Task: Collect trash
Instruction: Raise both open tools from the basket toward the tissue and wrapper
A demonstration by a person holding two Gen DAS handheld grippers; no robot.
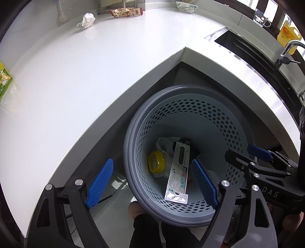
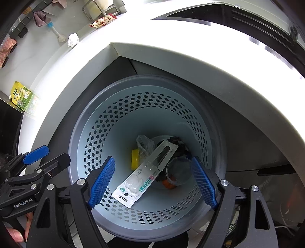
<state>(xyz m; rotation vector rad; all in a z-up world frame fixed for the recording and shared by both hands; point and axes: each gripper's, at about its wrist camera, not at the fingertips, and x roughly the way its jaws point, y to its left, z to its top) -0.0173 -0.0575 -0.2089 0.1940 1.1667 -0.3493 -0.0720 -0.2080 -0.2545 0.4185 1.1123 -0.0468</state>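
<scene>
A grey perforated waste bin (image 1: pixel 131 133) (image 2: pixel 80 122) stands on the floor in the counter's inner corner. Inside lie a long blister pack (image 1: pixel 179 171) (image 2: pixel 144 171), a yellow round lid (image 1: pixel 156 161) (image 2: pixel 135 159), a thin plastic bag (image 1: pixel 164 145) and a clear cup (image 2: pixel 178 170). My left gripper (image 1: pixel 152 184) (image 2: pixel 45 157) hangs open over the bin's left rim, with nothing between its pads. My right gripper (image 2: pixel 152 185) (image 1: pixel 247 155) is open above the bin's mouth, also holding nothing. On the white counter lie a crumpled tissue (image 1: pixel 86 20) (image 2: pixel 73 39) and a snack wrapper (image 1: pixel 126 12) (image 2: pixel 103 21).
A green-yellow package (image 1: pixel 4 80) (image 2: pixel 22 97) lies at the counter's left end. A white wrapper (image 1: pixel 185 6) sits at the back. A sink (image 1: pixel 247 49) with a faucet, a glass mug (image 1: pixel 260 16) and a yellow bottle (image 1: pixel 287 34) are to the right.
</scene>
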